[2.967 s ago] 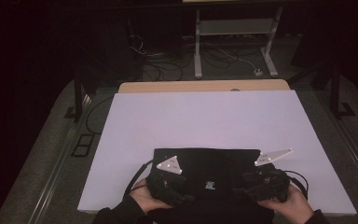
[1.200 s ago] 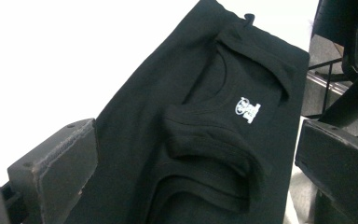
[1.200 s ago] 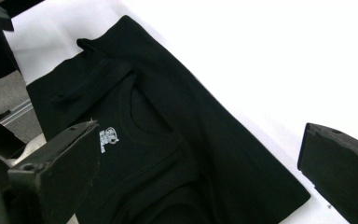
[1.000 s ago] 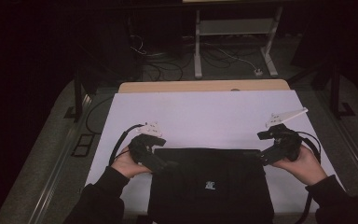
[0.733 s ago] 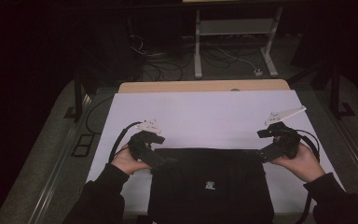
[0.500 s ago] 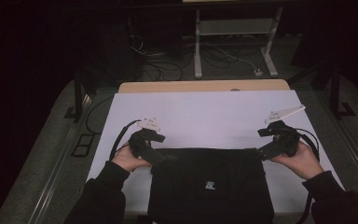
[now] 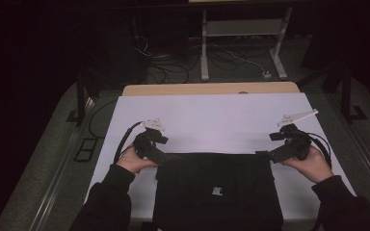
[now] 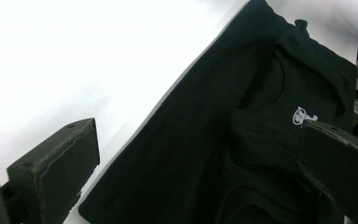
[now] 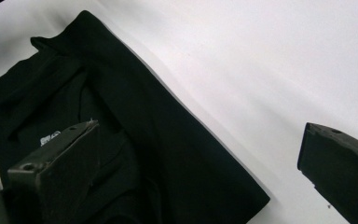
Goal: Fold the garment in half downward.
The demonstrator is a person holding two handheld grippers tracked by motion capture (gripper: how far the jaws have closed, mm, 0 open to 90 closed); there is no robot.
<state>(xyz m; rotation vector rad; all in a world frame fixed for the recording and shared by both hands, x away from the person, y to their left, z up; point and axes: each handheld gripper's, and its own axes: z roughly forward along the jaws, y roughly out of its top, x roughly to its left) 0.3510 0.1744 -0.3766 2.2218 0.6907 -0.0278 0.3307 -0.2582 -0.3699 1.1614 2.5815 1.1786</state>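
A black folded garment (image 7: 231,173) with a small white logo (image 7: 217,190) lies at the near middle of the white table cover (image 7: 212,120). My left gripper (image 7: 167,156) is at the garment's far left corner and my right gripper (image 7: 265,154) at its far right corner. In the left gripper view the gripper (image 8: 196,154) is open, its jaws wide apart over the garment (image 8: 205,116) and its logo (image 8: 302,115). In the right gripper view the gripper (image 9: 198,149) is open too, one jaw over the garment (image 9: 135,121), the other over bare cover. Neither holds cloth.
A wooden strip (image 7: 207,89) edges the far side of the table. Beyond it on the floor are cables (image 7: 164,53) and a white desk frame (image 7: 241,33). Bare cover stretches from the garment to the far edge. The surroundings are dark.
Three seconds ago both grippers were close together at the garment's near side. They have since moved apart to its far corners, and the garment now reaches farther toward me. Over the last second hardly anything moved.
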